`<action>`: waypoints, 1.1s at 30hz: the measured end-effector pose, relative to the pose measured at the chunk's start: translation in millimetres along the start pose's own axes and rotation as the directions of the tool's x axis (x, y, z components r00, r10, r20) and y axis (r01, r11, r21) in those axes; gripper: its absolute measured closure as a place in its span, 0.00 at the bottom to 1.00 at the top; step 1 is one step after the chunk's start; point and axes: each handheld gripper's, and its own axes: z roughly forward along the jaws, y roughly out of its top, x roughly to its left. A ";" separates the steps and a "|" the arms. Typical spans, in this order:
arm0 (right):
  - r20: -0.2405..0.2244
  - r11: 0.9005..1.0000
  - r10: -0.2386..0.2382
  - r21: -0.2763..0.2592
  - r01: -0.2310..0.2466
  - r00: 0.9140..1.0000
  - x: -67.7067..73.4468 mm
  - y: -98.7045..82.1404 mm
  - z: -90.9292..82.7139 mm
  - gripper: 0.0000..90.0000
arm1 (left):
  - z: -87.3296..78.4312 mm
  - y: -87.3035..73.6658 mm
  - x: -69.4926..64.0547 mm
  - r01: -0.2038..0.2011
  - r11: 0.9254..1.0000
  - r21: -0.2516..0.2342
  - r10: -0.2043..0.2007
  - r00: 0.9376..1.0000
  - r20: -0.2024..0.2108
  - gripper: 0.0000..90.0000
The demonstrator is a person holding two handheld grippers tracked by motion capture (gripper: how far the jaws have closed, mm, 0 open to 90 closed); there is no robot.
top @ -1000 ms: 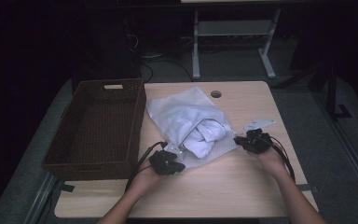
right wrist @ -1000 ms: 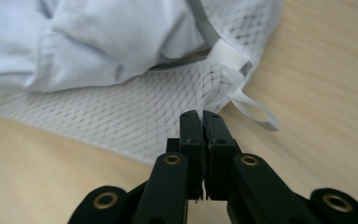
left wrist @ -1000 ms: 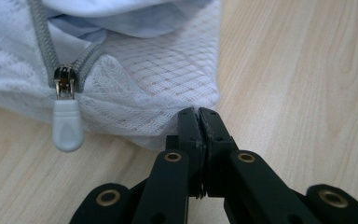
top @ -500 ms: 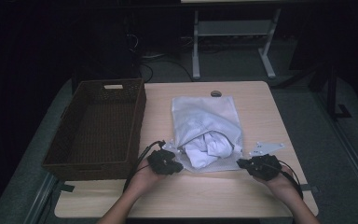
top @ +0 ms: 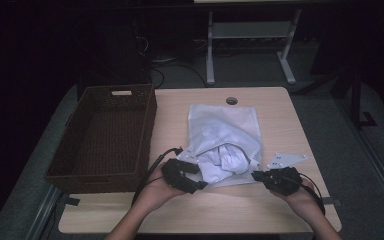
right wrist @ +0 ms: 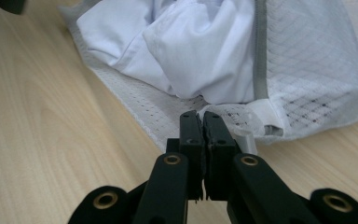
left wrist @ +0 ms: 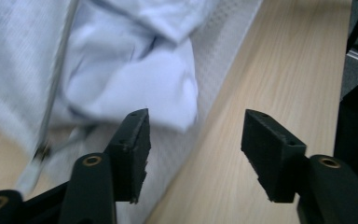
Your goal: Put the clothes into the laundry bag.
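Two grippers sit at the near edge of my white mesh laundry bag [top: 223,137], which lies mid-table beside the brown wicker basket [top: 105,135] in the high view. Left gripper view: the left gripper [left wrist: 193,142] is spread wide, empty, over the bag's mouth, where crumpled white cloth [left wrist: 135,79] spills out. Right gripper view: the right gripper [right wrist: 204,122] is pressed together on the mesh hem. It looks light, limp and sliding; I'd grip the grey zipper seam [right wrist: 260,51].

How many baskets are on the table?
1. The basket sits on the table's left side, left of the mesh bag. Nothing in view could hide another.
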 end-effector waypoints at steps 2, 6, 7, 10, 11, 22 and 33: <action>-0.004 1.000 -0.002 0.003 0.002 1.000 0.9 0.0 1.3 0.97 | 10.3 8.1 -1.9 -0.022 1.000 0.012 0.022 1.000 -0.002 0.44; -0.010 1.000 0.006 0.006 -0.006 1.000 -0.4 -1.1 1.8 0.97 | 28.6 22.2 -1.4 -0.045 0.999 0.014 0.045 0.999 -0.004 0.43; -0.010 1.000 0.005 0.007 -0.005 1.000 -0.7 -1.3 1.8 0.97 | 33.7 25.1 -0.8 -0.046 0.999 0.015 0.046 0.999 -0.010 0.43; -0.011 1.000 0.005 0.007 -0.005 1.000 -1.5 -1.8 2.1 0.97 | 50.5 29.0 1.8 -0.065 0.996 0.058 0.067 0.997 -0.033 0.42; -0.011 1.000 0.003 0.007 -0.003 1.000 -1.9 -2.0 2.1 0.97 | 55.5 28.8 3.1 -0.068 0.995 0.075 0.071 0.997 -0.038 0.42; 0.005 1.000 0.012 0.023 -0.012 1.000 -9.7 -5.1 0.9 0.97 | 74.5 29.6 15.0 -0.038 0.993 0.111 0.041 0.999 -0.028 0.87; -0.042 0.996 -0.020 -0.089 0.017 0.999 9.5 13.9 -13.5 0.93 | 61.8 31.4 22.6 0.042 0.999 0.009 -0.042 0.999 0.003 0.94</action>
